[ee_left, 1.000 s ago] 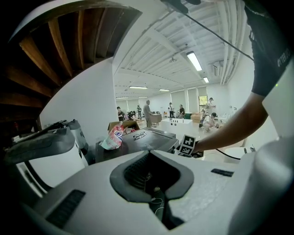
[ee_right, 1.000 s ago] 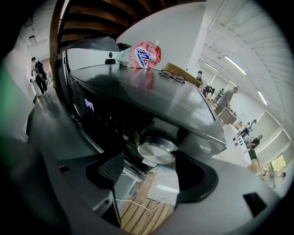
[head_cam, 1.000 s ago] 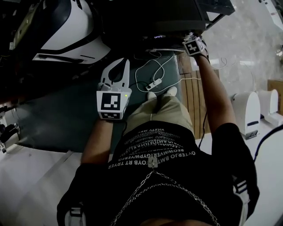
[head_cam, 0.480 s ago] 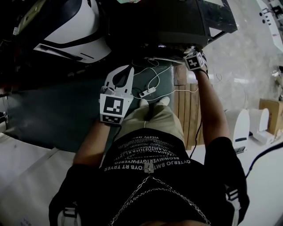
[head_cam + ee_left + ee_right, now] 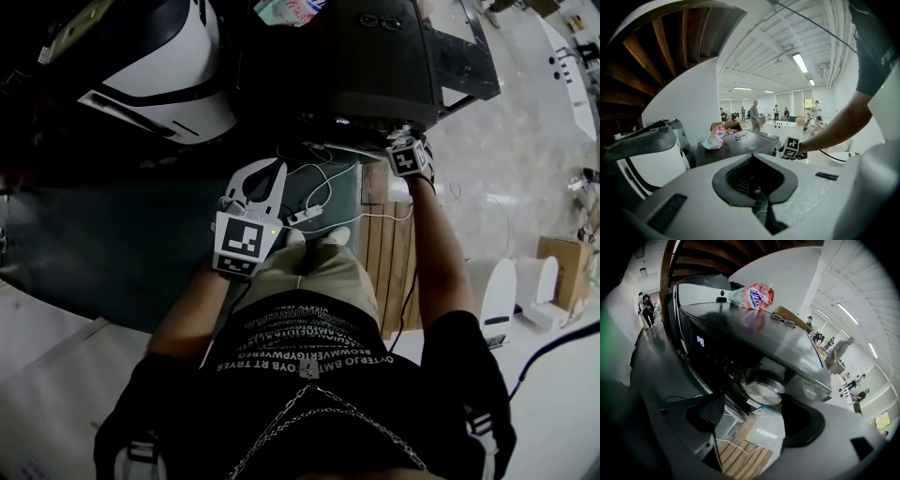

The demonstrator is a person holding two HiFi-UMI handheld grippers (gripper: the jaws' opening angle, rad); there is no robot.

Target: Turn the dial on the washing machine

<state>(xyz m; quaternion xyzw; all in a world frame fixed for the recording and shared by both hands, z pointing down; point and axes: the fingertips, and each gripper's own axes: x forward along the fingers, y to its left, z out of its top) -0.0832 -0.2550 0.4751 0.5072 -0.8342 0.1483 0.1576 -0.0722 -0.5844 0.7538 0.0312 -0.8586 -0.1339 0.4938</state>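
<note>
Silver dial [image 5: 762, 392] | flat face toward right gripper [image 5: 754, 416] | jaws apart

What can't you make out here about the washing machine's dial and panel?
1. Right gripper view: the dial shows ahead of the right gripper, but any marks on it are lost in dark and glare.
2. Right gripper view: the lit display is too small to read.
3. Head view: the washing machine overhangs and hides the dial.
</note>
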